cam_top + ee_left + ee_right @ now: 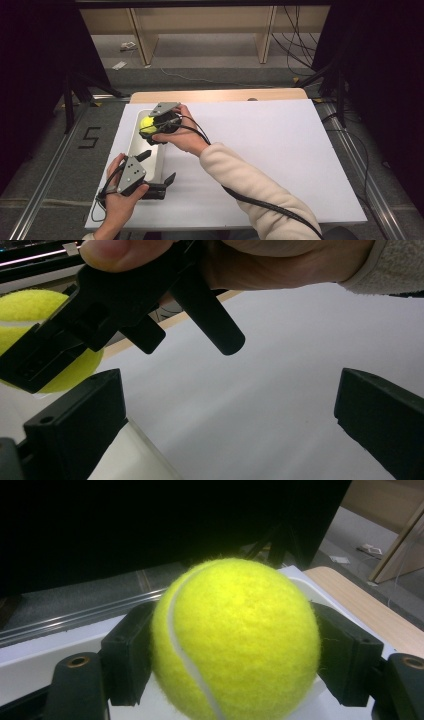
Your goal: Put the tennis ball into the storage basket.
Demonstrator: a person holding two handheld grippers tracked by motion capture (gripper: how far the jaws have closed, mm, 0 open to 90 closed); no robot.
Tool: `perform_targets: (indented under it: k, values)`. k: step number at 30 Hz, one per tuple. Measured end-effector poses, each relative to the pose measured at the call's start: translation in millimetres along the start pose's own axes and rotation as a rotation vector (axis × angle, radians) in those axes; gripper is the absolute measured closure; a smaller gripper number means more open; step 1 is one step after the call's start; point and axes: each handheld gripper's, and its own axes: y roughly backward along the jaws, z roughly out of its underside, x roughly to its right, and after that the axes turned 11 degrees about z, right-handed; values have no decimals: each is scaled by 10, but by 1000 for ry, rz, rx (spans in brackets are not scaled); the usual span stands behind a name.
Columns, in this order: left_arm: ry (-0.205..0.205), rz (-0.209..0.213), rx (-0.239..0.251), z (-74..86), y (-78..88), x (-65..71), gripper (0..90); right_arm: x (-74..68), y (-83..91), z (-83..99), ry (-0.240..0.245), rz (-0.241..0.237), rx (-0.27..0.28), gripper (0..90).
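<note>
A yellow tennis ball (146, 122) is held just above the far end of a long white tray (142, 150) at the board's left side. My right gripper (150, 131) is shut on the ball. In the right gripper view the ball (240, 625) sits squarely between the two black pads (127, 655), with the tray's rim (50, 650) below. My left gripper (159, 167) rests at the tray's near end, open with nothing between its jaws. The left gripper view looks past its wide-apart jaws at the right gripper (100, 315) and part of the ball (25, 305).
A large white board (280, 150) covers the wooden table (220, 95), and it is bare to the right of the tray. Black stands and cables flank the table. A "5" mark (89, 137) is on the floor at the left.
</note>
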Motion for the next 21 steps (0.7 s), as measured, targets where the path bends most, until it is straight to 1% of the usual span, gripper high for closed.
perform_targets:
  k: [21]
  values:
    - [-1,1,-1,0,4,-1,0,-27,-90,-13,-1,-8,-12,267]
